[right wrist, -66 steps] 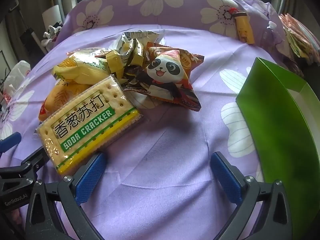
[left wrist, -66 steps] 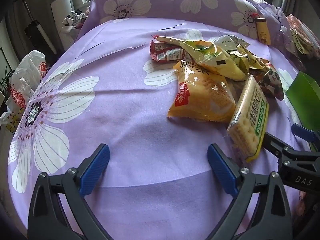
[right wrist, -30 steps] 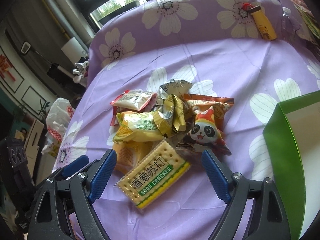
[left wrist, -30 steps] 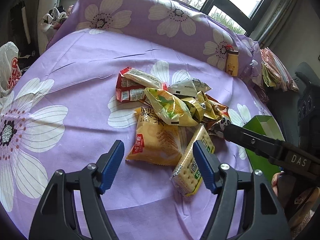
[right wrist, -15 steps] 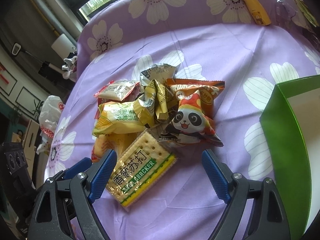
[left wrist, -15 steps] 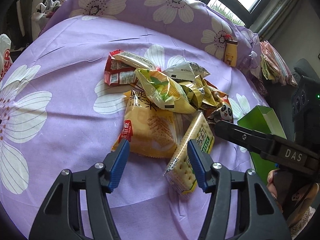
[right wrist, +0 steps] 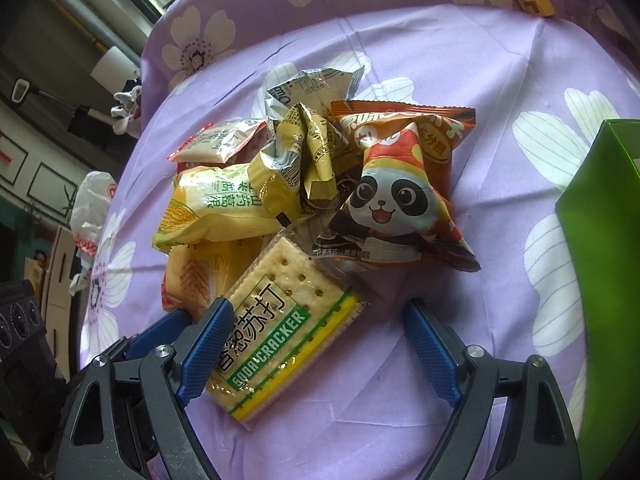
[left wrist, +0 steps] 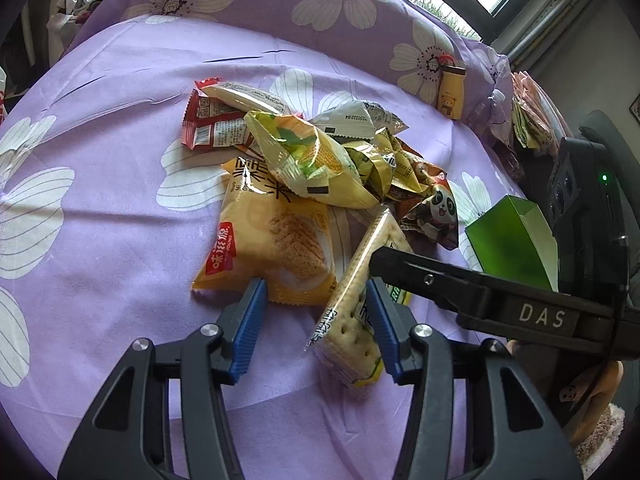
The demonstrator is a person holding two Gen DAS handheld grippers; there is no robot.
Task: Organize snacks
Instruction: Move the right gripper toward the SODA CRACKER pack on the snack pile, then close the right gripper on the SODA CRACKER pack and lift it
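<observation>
Both tools dropped: left (left wrist: 316,320) narrowing around "SODA CRACKER" pack (right wrist: 276,332), right (right wrist: 320,344) apart.

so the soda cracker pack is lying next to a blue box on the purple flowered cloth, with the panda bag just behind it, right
Not quite: the box is green, not blue, as the right wrist view shows. The rest holds: the soda cracker pack lies on the purple flowered cloth, with the panda bag just behind it.

Purple flowered bedsheet (left wrist: 120,208) under a snack-packet heap (left wrist: 304,184) and green box (left wrist: 508,240).
</observation>
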